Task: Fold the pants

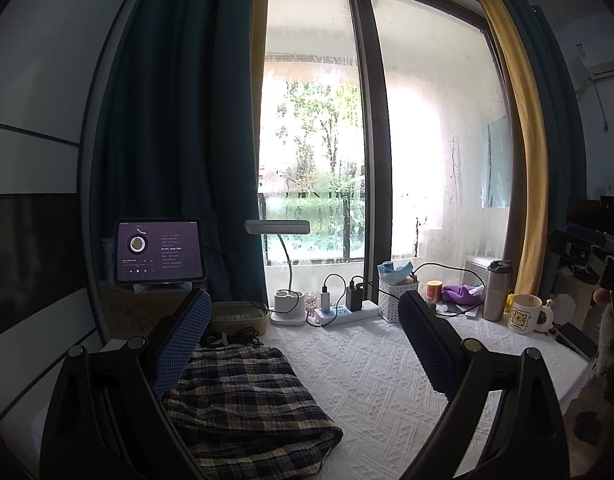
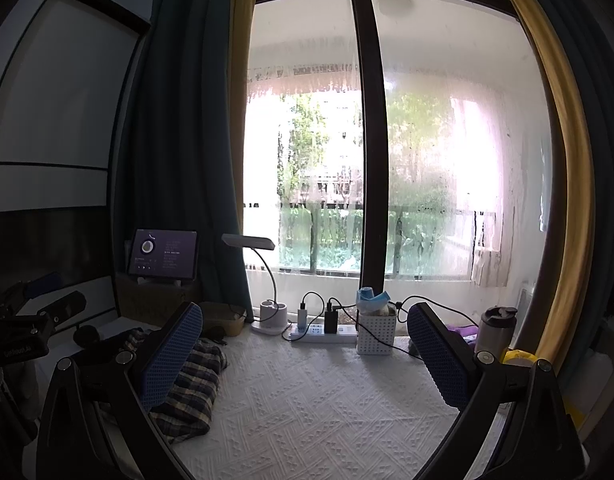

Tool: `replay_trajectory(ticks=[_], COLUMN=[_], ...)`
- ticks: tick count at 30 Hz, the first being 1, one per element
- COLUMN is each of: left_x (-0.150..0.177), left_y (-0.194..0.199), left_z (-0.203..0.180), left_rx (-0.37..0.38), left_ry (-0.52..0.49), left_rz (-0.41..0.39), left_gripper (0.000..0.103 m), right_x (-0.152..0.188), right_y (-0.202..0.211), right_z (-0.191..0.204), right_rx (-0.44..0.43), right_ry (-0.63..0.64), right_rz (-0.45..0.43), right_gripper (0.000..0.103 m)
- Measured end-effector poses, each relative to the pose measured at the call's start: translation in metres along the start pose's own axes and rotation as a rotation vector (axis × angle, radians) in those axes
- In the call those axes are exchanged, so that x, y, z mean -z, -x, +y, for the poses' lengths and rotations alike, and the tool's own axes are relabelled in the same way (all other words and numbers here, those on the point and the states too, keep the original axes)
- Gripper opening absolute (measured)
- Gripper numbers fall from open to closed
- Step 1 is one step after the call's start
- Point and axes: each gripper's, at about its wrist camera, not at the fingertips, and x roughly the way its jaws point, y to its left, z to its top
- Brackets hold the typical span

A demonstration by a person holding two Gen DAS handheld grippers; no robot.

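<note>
The plaid pants (image 1: 243,404) lie bunched in a compact heap on the white textured cloth (image 1: 367,380), at the lower left of the left wrist view. They also show in the right wrist view (image 2: 191,396), at the left, partly behind the left finger. My left gripper (image 1: 307,344) is open and empty, held above the table with its left finger over the pants' edge. My right gripper (image 2: 307,356) is open and empty, to the right of the pants. The left gripper's body (image 2: 31,332) shows at the left edge of the right wrist view.
Along the window stand a tablet (image 1: 160,251) on a box, a white desk lamp (image 1: 287,308), a power strip (image 1: 347,312) with chargers and cables, a white basket (image 1: 397,300), a steel bottle (image 1: 497,290), a mug (image 1: 525,314) and a wicker tray (image 1: 237,318).
</note>
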Motion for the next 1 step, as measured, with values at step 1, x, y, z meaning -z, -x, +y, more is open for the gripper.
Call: replay_trajectory(ticks=[1], left_x=[0.0002], left_y=[0.0001], left_z=[0.0002], left_rx=[-0.001], left_ry=[0.001], left_rz=[0.001], left_gripper=[0.094], right_x=[0.0005], right_y=[-0.0003], right_z=[-0.0001], right_rx=[0.000], right_ry=[0.000], right_rz=[0.001], right_gripper=[0.103])
